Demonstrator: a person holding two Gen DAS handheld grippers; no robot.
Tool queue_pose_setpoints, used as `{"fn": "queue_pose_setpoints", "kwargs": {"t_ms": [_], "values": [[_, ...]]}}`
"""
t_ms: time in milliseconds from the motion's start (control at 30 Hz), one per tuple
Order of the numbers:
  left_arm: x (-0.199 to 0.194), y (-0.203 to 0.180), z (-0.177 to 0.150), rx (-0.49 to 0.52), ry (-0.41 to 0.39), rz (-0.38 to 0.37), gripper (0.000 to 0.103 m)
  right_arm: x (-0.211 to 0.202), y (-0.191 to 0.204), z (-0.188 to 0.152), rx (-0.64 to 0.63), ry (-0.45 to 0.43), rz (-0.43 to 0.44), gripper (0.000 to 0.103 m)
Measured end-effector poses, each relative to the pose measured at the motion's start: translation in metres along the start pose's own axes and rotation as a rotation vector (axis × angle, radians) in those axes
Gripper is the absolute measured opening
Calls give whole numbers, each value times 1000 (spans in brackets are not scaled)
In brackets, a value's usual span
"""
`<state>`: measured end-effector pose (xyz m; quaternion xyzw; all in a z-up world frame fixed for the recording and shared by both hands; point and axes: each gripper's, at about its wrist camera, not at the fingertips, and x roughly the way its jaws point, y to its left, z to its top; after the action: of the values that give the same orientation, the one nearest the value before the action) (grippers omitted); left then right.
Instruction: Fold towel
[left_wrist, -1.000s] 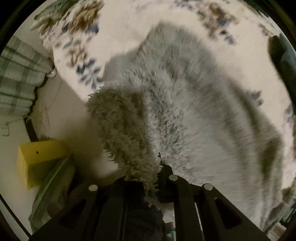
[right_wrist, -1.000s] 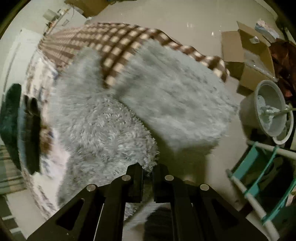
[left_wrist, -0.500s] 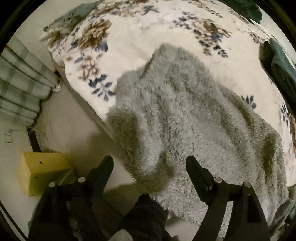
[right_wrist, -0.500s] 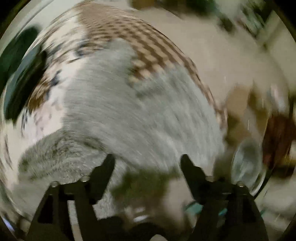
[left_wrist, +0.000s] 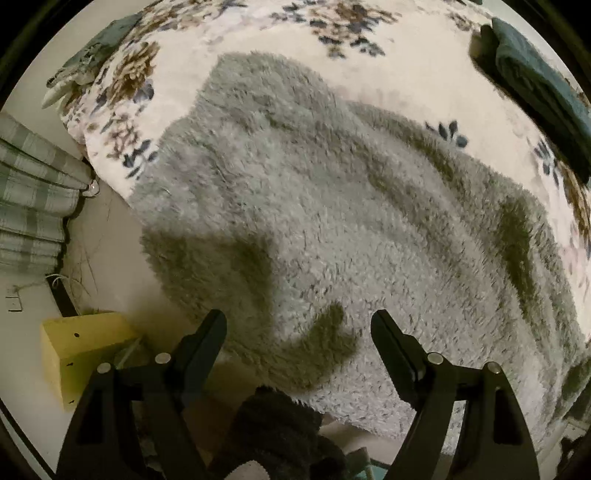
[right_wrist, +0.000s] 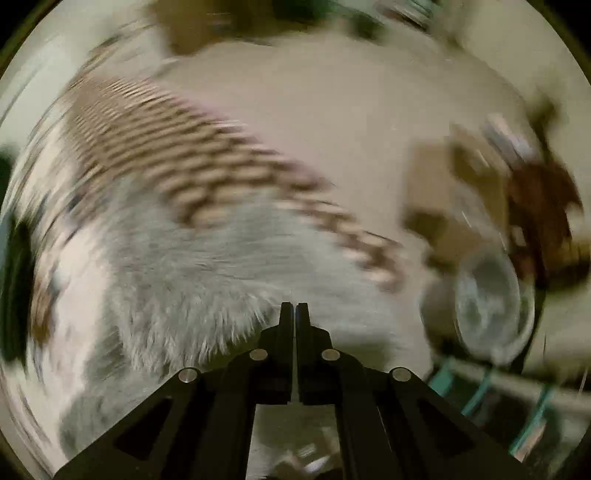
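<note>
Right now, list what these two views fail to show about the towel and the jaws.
- Towel, left wrist view: its near edge is hidden behind the left gripper and a dark object at the bottom; the right end is cut off by the lens rim.
- Towel, right wrist view: motion blur smears its outline, so no fold line reads.
- Right gripper: jaws shut with nothing seen between them.
- Bucket, right wrist view: too blurred to tell its contents.

dim warm light, fisheye-bent edges, right wrist view motion-blurred
</note>
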<state>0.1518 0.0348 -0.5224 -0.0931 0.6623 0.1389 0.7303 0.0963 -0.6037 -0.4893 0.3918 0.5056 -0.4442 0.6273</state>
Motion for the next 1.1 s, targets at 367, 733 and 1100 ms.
{"fn": "queue_pose_setpoints", "kwargs": {"t_ms": [367,733,1100], "values": [[10,-7,4,30,43,23,80,17,-1,-2,49,92,239,59],[26,-17,3,58,75,36,80,1,-9,-13,197,9,261,6],[-4,12,7,26,59,-36,80,27,-46,-37,272,185,267,62]]}}
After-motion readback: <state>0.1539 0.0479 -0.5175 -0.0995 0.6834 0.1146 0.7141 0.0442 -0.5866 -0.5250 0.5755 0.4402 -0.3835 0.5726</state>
